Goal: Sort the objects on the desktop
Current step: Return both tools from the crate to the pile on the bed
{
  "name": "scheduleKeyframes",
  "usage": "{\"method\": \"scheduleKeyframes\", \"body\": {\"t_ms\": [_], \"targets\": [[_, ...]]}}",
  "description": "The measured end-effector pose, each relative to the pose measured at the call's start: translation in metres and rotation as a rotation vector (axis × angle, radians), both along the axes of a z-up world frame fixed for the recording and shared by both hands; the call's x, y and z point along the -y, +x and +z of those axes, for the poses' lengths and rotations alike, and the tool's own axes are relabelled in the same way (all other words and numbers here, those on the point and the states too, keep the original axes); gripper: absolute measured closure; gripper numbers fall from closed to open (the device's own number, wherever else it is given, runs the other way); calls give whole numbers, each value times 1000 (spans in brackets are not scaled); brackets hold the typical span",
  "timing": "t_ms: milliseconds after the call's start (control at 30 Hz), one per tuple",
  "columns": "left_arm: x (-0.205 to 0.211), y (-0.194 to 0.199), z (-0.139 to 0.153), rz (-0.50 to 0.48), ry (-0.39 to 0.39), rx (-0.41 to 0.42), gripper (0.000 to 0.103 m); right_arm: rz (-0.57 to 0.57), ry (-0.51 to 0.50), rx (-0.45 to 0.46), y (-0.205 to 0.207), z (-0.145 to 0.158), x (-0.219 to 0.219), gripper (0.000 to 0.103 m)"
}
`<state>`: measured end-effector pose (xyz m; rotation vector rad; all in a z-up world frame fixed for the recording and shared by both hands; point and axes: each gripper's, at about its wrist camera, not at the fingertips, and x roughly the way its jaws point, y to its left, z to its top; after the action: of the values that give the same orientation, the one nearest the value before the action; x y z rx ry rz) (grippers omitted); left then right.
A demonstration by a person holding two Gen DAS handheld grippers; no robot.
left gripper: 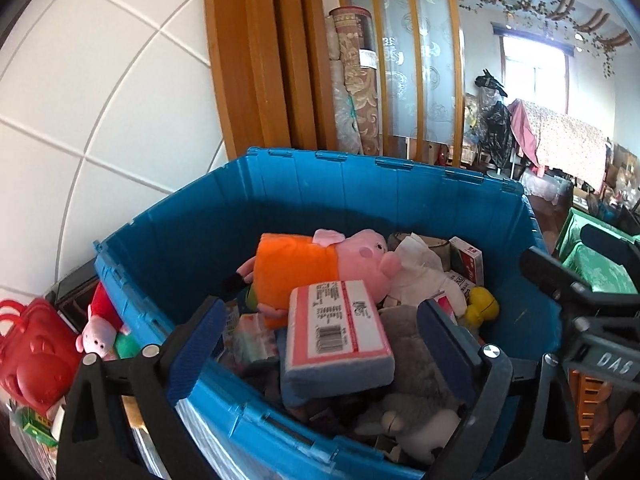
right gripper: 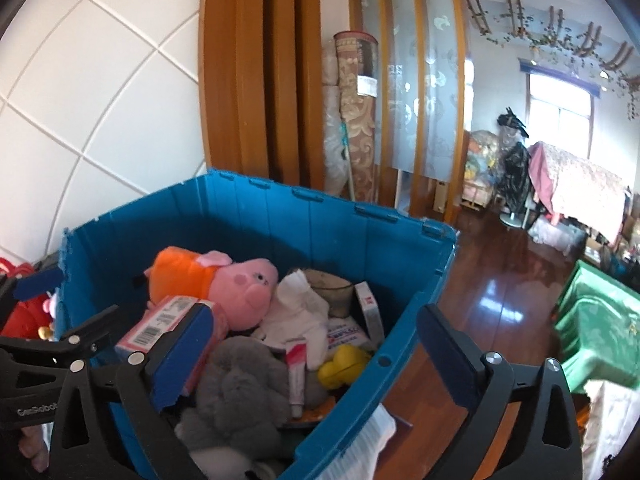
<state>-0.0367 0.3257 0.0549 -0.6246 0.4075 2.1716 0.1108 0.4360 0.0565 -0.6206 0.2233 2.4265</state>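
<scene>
We are hovering both grippers over the blue bin [left gripper: 192,216], the left gripper [left gripper: 320,332] and right gripper [right gripper: 316,344] each spread wide and holding nothing. The bin is already filling: pig plush [left gripper: 320,264], pink pack [left gripper: 340,320], grey plush [right gripper: 240,392], tube [right gripper: 297,376] and yellow toy [left gripper: 482,306] are lying inside. A red bag [left gripper: 32,352] and small pig [left gripper: 98,334] are waiting outside, so sorting is looking unfinished.
</scene>
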Motion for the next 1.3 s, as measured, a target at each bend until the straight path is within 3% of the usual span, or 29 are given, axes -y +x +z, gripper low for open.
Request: {"method": "scheduleKeyframes", "body": {"t_ms": [333,733,967,1300], "targets": [[81,-5,-2,149,79,-1,6,152,44,-38,3,20,57,0],[203,-37,-18,409,79,16,6,427,52,-53,-30,27,154,0],[289,-68,-52,590,57,74,6,607,10,-2,-70,6,213,0],[425,-116,-127,909,10,213,5,736,-39,136,-150,-46,271,0]]}}
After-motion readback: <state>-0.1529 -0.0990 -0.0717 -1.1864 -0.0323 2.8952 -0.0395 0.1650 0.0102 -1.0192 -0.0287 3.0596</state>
